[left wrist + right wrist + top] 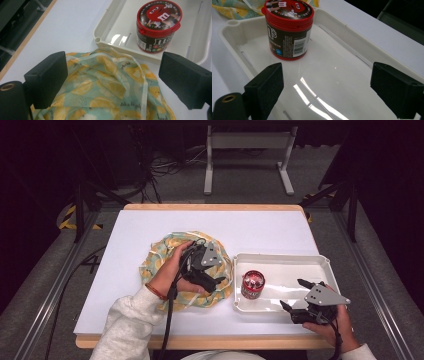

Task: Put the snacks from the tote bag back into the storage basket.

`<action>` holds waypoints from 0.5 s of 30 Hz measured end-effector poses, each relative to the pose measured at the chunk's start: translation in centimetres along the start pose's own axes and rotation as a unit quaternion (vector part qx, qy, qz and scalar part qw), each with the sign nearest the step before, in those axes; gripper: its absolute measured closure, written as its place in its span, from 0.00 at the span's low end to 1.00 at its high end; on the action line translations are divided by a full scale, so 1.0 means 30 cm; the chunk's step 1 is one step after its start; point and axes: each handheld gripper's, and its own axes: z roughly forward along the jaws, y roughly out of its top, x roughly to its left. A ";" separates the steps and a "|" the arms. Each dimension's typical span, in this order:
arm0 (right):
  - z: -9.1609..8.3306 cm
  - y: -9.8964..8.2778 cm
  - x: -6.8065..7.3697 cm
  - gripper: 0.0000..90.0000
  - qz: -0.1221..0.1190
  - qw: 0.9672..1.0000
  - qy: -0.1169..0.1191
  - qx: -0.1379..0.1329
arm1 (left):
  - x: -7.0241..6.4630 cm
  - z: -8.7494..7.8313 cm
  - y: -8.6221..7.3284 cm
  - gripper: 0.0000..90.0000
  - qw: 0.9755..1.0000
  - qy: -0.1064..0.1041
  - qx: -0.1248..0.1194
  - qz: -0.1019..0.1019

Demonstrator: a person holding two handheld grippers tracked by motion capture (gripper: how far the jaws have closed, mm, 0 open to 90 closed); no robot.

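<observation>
Jaws of the left gripper point(212, 270) are gaping wide at centre frame over the lemon-print cloth point(165, 252), gripping nothing. Right of it, a red candy tub point(253, 284) is standing in the white tray point(300, 261). At lower right, the right gripper point(296, 295) is hanging wide open, empty, hiding the tray's near corner.

Fingers point(47, 80) spread over lemon-print cloth point(105, 87); candy tub point(157, 25) in tray point(110, 27).

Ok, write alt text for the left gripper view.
The left gripper, its two black jaws wide apart, hangs over a crumpled lemon-print cloth on a white table. Beyond the cloth, a red-lidded M&M's tub stands upright in a white plastic tray.
</observation>
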 end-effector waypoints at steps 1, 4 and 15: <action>0.000 0.000 0.000 0.14 -0.001 1.000 0.000 0.000 | 0.002 -0.001 -0.007 0.10 1.000 -0.001 0.001 -0.001; -0.001 0.001 0.001 0.14 -0.001 1.000 -0.001 -0.004 | 0.007 0.000 -0.022 0.10 1.000 0.002 0.004 -0.004; -0.003 0.002 0.002 0.14 -0.003 1.000 -0.001 -0.003 | 0.017 -0.012 -0.082 0.10 1.000 0.013 0.018 -0.013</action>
